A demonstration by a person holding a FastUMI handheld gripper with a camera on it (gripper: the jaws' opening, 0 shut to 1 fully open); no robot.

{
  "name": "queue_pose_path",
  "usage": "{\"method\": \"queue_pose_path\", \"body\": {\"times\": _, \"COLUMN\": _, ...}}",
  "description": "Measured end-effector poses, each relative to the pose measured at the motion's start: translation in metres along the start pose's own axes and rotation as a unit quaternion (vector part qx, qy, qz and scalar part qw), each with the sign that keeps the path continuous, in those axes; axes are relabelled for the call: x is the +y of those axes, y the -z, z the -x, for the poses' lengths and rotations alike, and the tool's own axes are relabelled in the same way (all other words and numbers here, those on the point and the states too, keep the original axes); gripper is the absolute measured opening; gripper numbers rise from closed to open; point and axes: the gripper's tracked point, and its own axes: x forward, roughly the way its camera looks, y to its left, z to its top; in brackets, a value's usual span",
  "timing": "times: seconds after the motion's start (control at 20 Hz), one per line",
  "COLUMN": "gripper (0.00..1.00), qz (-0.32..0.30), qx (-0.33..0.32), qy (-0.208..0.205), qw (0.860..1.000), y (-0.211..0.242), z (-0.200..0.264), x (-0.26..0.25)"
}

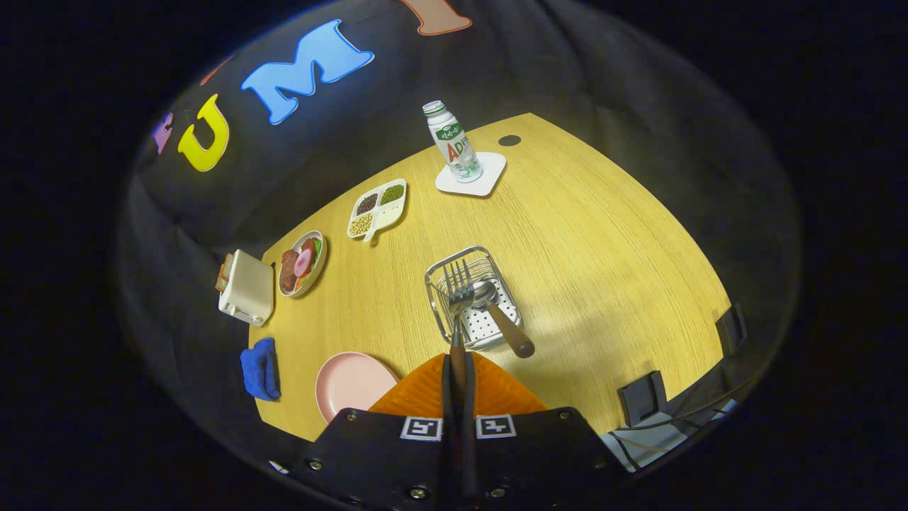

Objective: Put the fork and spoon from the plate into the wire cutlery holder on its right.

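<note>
Item: claw (458,348), fingers drawn narrow and pressed on the handle of the fork (457,294), which stands between them with its tines up, its head over the wire cutlery holder (443,312) just ahead.

Item: spoon (496,312), already lodged in the holder, bowl beside the fork's tines, wooden handle leaning out over the near rim toward the right.

Item: pink plate (347,383), left of the holder and beside the claw's fingers, bare of cutlery.

Item: surface (603,270), wooden, also carrying a bottle (452,142) on a white coaster (489,177), a divided dish of beans (377,207), a plate of food (303,262), a toaster (245,287) and a blue cloth (260,369) at the far and left edges, all well apart from the holder.

Status, by judgement: spoon delivered; fork lifted off the plate and brought to the holder but not yet released. Remaining: lower the fork in and open the fingers.
</note>
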Motion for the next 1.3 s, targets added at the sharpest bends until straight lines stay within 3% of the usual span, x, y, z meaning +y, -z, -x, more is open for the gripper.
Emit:
{"method": "queue_pose_path", "body": {"times": 0.5, "gripper": 0.04, "qz": 0.002, "qx": 0.025, "qy": 0.008, "qw": 1.000, "y": 0.005, "z": -0.014, "x": -0.002}}
{"method": "queue_pose_path", "body": {"times": 0.75, "gripper": 0.13, "qz": -0.008, "qx": 0.018, "qy": -0.008, "qw": 1.000, "y": -0.001, "z": -0.012, "x": 0.004}}
{"method": "queue_pose_path", "body": {"times": 0.9, "gripper": 0.13, "qz": -0.005, "qx": 0.012, "qy": -0.005, "qw": 1.000, "y": -0.005, "z": -0.008, "x": 0.003}}
{"method": "queue_pose_path", "body": {"times": 1.3, "gripper": 0.18, "qz": 0.065, "qx": -0.061, "qy": 0.024, "qw": 0.996, "y": -0.029, "z": 0.018, "x": 0.005}}
